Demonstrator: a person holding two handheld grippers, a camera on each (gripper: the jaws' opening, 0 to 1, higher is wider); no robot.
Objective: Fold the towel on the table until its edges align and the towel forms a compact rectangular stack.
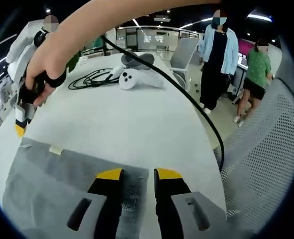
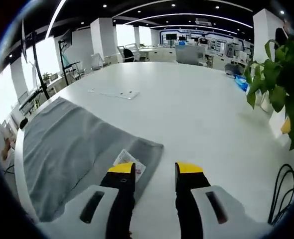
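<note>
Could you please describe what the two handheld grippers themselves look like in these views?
Each gripper, left and right, has two black jaws capped with yellow tips, rising from a pale grey body with dark slots. In the left gripper view, a black cable trails over the white table.

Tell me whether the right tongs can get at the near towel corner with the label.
Probably yes: the right tongs are open right at the grey towel corner, the white label beside one jaw, nothing between.
</note>
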